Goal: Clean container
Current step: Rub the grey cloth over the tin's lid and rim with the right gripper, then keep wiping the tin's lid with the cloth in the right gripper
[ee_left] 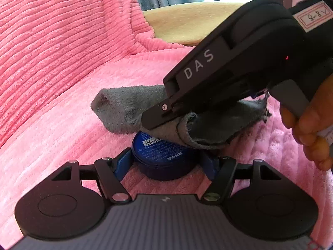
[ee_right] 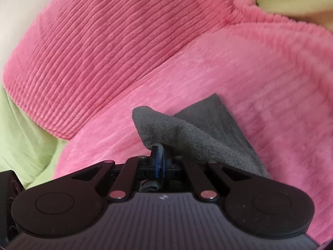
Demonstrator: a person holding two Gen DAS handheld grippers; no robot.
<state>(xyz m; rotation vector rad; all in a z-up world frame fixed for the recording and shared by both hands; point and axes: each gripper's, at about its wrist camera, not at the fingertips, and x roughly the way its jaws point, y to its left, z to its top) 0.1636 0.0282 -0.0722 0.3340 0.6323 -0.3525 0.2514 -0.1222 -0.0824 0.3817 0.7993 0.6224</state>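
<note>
A round blue container (ee_left: 161,156) with a barcode label on its face rests on the pink blanket (ee_left: 62,125). My left gripper (ee_left: 164,162) is shut on the container, a blue pad on each side of it. My right gripper (ee_left: 158,118) comes in from the upper right, shut on a grey cloth (ee_left: 129,108), and presses the cloth onto the container's far top edge. In the right wrist view the right gripper (ee_right: 160,158) pinches the grey cloth (ee_right: 197,131) between its blue pads; the container is hidden under the cloth.
A ribbed pink cushion (ee_left: 52,31) rises behind and to the left. A tan surface (ee_left: 187,23) and curtains lie at the back. A hand (ee_left: 312,129) holds the right gripper's handle. Light green fabric (ee_right: 25,141) shows at the left in the right wrist view.
</note>
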